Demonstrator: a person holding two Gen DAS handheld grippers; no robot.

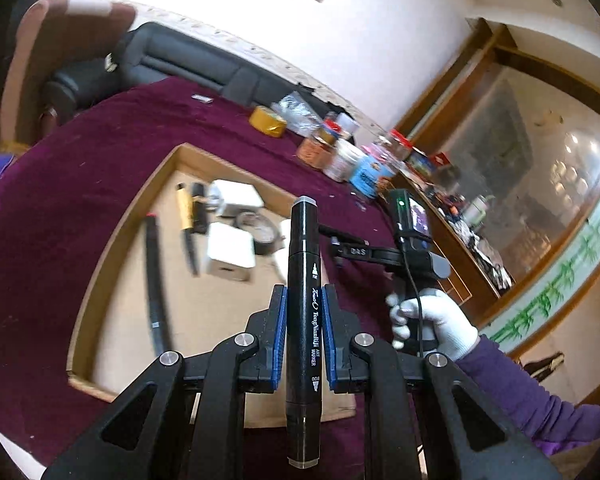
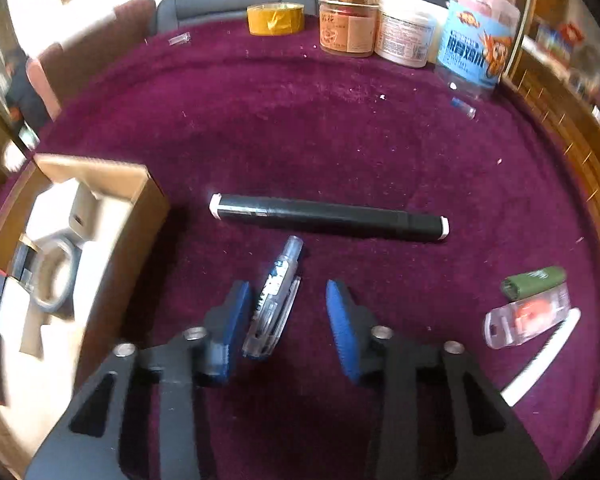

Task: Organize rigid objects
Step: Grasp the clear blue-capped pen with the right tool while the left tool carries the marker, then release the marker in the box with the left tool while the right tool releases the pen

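— Black plastic is what is clamped in the left gripper (image 1: 305, 336): an art marker (image 1: 303, 320) is held lengthwise between the blue pads (image 1: 279, 336), its grey-capped end pointed out over the cardboard box (image 1: 112, 248).

— And what is seen inside that box?

— Another long black marker (image 1: 156, 284) is laid along the near-left wall; a gold-and-black pen (image 1: 187, 220), two white blocks (image 1: 230, 250) and a roll of tape (image 1: 256, 226) are gathered toward the far side. The box is set on a maroon cloth (image 1: 80, 152).

— How is the right gripper (image 2: 288, 316) placed?

— Its jaws are spread wide, and nothing is gripped. A clear correction-tape dispenser (image 2: 274, 300) is seen lying on the cloth between the fingers, closer to the left pad — whether it is touched cannot be told. Just beyond it a second black marker with white ends (image 2: 328, 218) is laid crosswise.

— Anything else nearby?

— A green tube (image 2: 534, 282), a clear case with an orange insert (image 2: 528, 316) and a white strip (image 2: 540, 356) are grouped at the right. Jars (image 2: 350, 26) and a yellow tape roll (image 2: 275, 19) are lined along the far edge. The gloved right hand (image 1: 432, 324) is shown in the left view, wrapped round its handle.
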